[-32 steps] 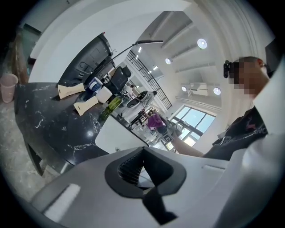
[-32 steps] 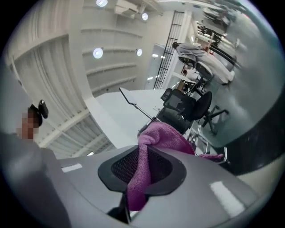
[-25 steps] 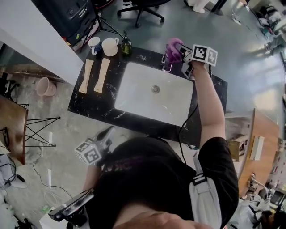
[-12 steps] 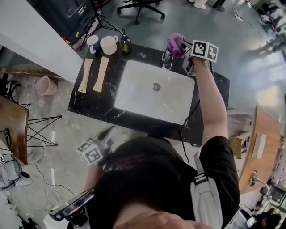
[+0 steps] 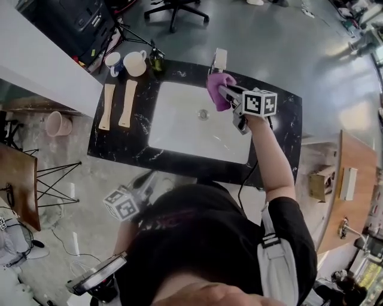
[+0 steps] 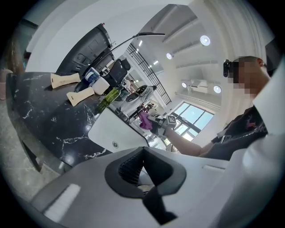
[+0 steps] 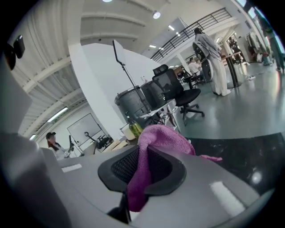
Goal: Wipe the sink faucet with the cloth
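A purple cloth [image 5: 216, 85] is bunched between the jaws of my right gripper [image 5: 222, 91], which is shut on it. In the head view the cloth hangs over the far right part of the white sink [image 5: 179, 122], just in front of the chrome faucet [image 5: 219, 60] and apart from it. The right gripper view shows the cloth [image 7: 156, 139] draped over the jaws, with the faucet [image 7: 168, 114] beyond. My left gripper [image 5: 145, 180] stays low by the person's body, off the counter, shut and empty. From its view, the cloth [image 6: 143, 121] shows far off over the sink [image 6: 116, 133].
The black marble counter [image 5: 286, 122] carries two wooden pieces [image 5: 109, 106] on its left side, two mugs [image 5: 135, 62] and a green bottle [image 5: 156, 60] at the back left. An office chair [image 5: 173, 9] stands behind. A pink bucket [image 5: 58, 124] sits on the floor, left.
My right gripper has carried the cloth from beside the faucet's top toward the person and down, to in front of the faucet over the basin. The left gripper has stayed put.
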### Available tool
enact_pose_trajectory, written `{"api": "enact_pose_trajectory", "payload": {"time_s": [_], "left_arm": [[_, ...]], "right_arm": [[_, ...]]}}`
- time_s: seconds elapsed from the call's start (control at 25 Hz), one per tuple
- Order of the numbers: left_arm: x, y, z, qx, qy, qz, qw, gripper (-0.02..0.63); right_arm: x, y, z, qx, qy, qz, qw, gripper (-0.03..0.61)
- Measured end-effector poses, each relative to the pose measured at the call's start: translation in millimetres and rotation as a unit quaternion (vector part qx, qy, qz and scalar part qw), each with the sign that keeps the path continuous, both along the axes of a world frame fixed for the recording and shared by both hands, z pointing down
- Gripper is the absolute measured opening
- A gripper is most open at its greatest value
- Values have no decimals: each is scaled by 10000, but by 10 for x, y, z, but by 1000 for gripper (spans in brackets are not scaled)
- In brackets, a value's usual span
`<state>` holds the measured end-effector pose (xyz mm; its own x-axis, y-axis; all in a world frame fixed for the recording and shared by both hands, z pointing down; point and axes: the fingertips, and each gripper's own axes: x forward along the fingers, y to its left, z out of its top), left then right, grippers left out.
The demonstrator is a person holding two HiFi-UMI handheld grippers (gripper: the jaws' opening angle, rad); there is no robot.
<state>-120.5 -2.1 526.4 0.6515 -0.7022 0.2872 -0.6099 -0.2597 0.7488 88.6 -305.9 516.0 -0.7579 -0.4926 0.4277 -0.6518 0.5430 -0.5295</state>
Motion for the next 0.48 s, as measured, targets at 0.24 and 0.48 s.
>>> {"api": "enact_pose_trajectory", "payload": {"time_s": [0.24, 0.48], "left_arm": [[-121, 52, 21, -40, -78, -250, 9996, 0], [-197, 49, 12, -45, -58, -302, 9995, 0]], "right_arm": [[135, -773, 115, -18, 108, 721, 9973, 64], [202, -733, 159, -26, -63, 879, 9961, 64]]}}
